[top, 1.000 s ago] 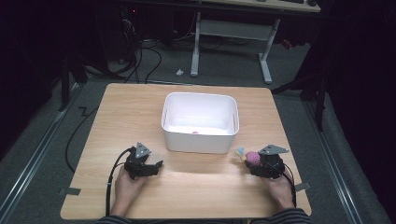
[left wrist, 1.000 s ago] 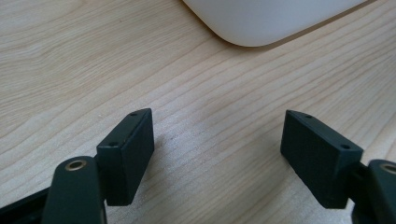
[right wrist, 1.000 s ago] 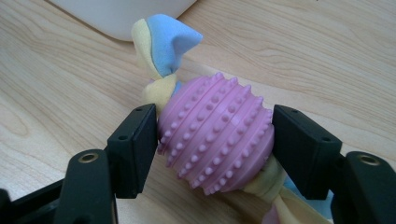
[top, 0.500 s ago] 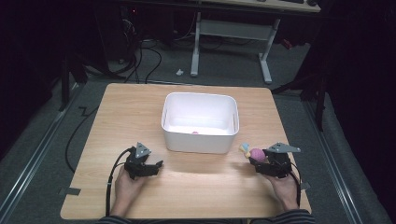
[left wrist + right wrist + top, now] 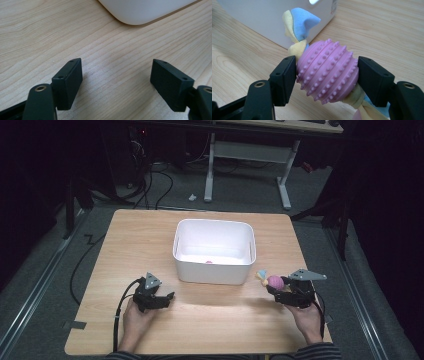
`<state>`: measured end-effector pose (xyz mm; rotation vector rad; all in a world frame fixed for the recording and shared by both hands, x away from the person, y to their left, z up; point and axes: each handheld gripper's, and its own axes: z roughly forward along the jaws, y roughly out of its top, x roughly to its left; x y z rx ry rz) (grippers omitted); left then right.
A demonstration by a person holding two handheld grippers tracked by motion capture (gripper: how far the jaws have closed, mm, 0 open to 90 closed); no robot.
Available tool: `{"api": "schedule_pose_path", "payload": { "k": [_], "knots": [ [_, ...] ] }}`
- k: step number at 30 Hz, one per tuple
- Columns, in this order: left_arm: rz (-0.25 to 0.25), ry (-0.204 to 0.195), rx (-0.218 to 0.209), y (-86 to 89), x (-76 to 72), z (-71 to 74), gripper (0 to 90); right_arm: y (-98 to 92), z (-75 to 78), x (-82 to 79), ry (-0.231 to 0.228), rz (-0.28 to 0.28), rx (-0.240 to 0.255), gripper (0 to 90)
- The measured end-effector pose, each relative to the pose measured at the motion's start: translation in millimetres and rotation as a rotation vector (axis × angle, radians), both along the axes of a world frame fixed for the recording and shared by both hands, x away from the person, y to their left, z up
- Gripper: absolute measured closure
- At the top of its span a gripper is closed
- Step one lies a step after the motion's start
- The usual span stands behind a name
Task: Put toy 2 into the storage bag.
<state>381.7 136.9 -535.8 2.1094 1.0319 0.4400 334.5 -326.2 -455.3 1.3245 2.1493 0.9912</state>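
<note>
A pink studded ball toy (image 5: 327,71) with yellow and blue fabric tails sits between the jaws of my right gripper (image 5: 327,80), which is shut on it. In the high view the right gripper (image 5: 276,286) holds the ball toy (image 5: 274,281) just above the table, right of the white bin (image 5: 214,269). My left gripper (image 5: 169,297) rests low at the table's front left, open, with nothing between its jaws. In the left gripper view the left gripper (image 5: 116,83) shows bare wood between its jaws and the white bin's corner (image 5: 140,12) ahead.
A small pink thing (image 5: 209,262) lies inside the bin on its floor. The wooden table (image 5: 150,235) has bare wood around the bin. A desk frame (image 5: 285,185) and cables stand on the dark floor behind.
My right gripper has risen off the table with the pink ball toy and shifted slightly right. The left gripper has kept still.
</note>
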Motion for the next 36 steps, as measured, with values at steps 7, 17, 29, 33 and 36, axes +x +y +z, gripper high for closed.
{"api": "schedule_pose_path", "payload": {
  "k": [7, 17, 29, 33, 36],
  "knots": [
    [0.001, 0.000, 0.000, 0.0, 0.0, 0.0, 26.0, -0.5, 9.9, -0.8, -0.016, 0.005, 0.021, 33.9],
    [0.001, -0.001, -0.002, 0.0, 0.0, -0.1, 26.1, -5.7, 19.9, 2.7, -0.010, 0.009, 0.047, 33.9],
    [0.000, -0.001, -0.002, 0.0, 0.0, -0.1, 26.1, -7.0, 40.4, 6.7, -0.037, 0.020, 0.054, 34.0],
    [0.000, -0.001, -0.002, 0.0, 0.1, -0.1, 26.1, -7.5, 51.0, 8.8, -0.055, 0.022, 0.053, 34.0],
    [0.002, -0.001, -0.002, 0.0, 0.0, -0.1, 26.0, -4.8, 61.0, 10.3, -0.065, 0.030, 0.045, 34.1]
  ]
}}
